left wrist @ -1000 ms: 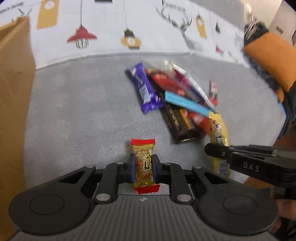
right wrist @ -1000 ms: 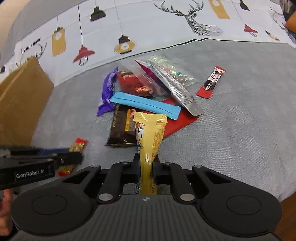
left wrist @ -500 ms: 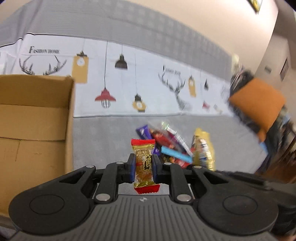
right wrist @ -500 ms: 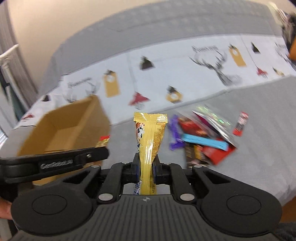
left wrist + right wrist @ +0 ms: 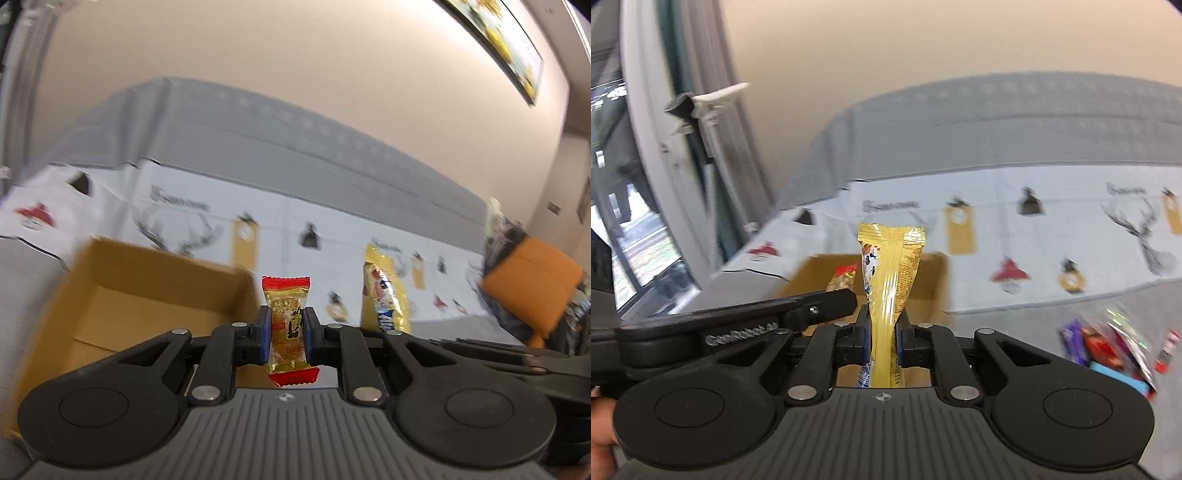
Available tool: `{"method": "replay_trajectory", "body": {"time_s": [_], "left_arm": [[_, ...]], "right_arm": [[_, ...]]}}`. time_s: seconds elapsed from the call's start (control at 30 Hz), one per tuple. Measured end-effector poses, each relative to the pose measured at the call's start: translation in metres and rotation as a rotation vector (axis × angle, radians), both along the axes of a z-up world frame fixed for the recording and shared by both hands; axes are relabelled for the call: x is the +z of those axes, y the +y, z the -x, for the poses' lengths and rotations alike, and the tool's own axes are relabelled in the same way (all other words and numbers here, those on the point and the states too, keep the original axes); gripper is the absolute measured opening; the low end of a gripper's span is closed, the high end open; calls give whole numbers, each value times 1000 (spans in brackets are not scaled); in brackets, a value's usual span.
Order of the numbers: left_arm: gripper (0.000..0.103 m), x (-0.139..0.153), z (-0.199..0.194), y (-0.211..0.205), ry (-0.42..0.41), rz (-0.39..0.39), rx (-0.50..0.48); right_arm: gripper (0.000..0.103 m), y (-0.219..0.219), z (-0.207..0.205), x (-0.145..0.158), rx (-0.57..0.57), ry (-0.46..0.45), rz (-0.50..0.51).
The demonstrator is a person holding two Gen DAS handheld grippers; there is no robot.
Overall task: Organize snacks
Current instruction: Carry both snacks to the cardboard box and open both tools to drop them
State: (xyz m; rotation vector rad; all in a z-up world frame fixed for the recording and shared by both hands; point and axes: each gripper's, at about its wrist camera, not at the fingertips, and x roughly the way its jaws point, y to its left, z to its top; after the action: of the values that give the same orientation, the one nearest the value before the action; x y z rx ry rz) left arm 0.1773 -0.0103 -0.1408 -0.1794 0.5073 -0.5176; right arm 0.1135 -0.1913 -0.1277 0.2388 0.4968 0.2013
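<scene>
My left gripper is shut on a small gold candy with red ends, held upright. My right gripper is shut on a tall yellow snack packet. That yellow packet also shows to the right in the left wrist view. An open cardboard box sits ahead and left of the left gripper; in the right wrist view the box lies straight behind the packet. The left gripper with its candy reaches in from the left there.
The pile of remaining snacks lies on the grey cover at lower right. A patterned white sheet and grey headboard rise behind. An orange cushion sits at right, a window frame at left.
Both grippers rose and swung left from the snack pile toward the cardboard box, each keeping its snack. The views tilted upward, so the wall and headboard fill the frames.
</scene>
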Motion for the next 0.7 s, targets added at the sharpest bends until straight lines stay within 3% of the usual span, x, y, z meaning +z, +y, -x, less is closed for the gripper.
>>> {"method": "replay_trajectory", "body": {"time_s": [0.27,0.53,0.7], "left_arm": [[19,-13,-21,41,0,-62,100],[19,-59,-62,58,137,-119,109],[19,-92,-82,56,216,-198,100]], "right_arm": [[13,52,-39,4,102,8,62],[13,76,-78,-36,108,114,92],[13,81,-96,-64,102,185,100]]}}
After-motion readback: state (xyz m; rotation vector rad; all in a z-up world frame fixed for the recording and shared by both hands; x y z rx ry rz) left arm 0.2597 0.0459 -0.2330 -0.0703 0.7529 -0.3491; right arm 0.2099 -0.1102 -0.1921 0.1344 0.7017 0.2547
